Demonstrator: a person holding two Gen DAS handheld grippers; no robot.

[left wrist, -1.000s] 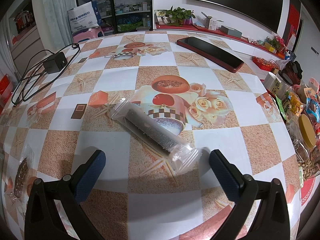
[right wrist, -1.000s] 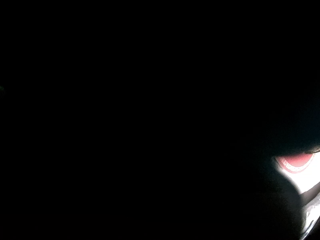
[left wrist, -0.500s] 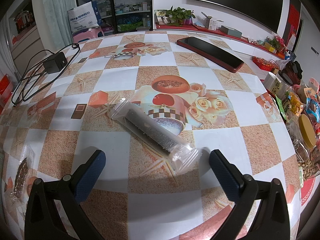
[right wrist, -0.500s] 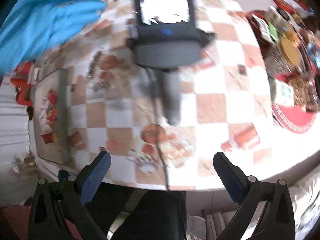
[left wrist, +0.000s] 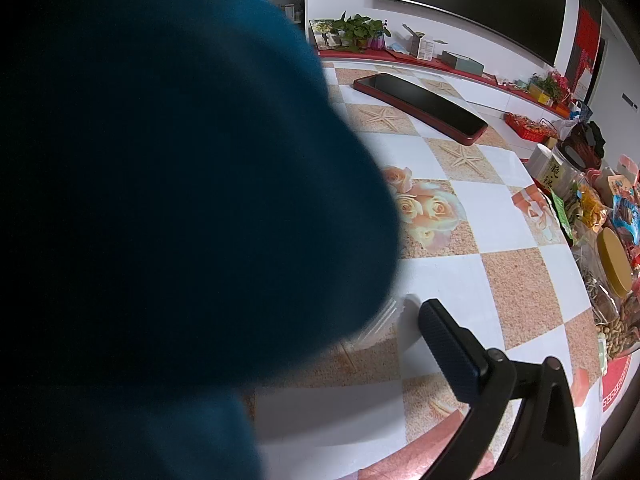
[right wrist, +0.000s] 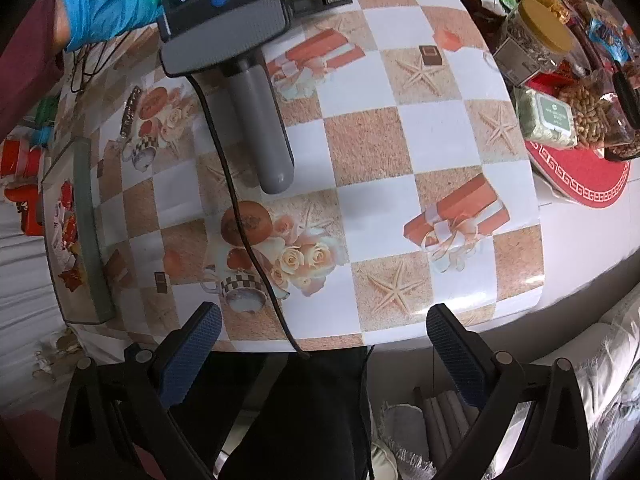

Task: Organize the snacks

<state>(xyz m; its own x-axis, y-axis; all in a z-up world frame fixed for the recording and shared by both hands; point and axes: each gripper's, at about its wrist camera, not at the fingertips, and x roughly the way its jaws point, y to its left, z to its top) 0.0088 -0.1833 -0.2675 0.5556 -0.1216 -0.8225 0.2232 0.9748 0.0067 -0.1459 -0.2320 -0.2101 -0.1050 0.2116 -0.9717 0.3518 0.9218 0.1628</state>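
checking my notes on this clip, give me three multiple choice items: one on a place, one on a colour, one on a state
1. Where is the jar with the tan lid in the right wrist view?
A. upper right
B. lower left
C. centre

2. What colour is the glove on the hand at the left gripper's handle?
A. yellow
B. blue
C. white

3. How do the right gripper fingers stand?
A. shut on a snack
B. shut on nothing
C. open, holding nothing

Key: 1 A, it stands among the snacks at the table's upper right; 2 B, the glove is bright blue; 3 C, the fingers stand wide apart with nothing between.
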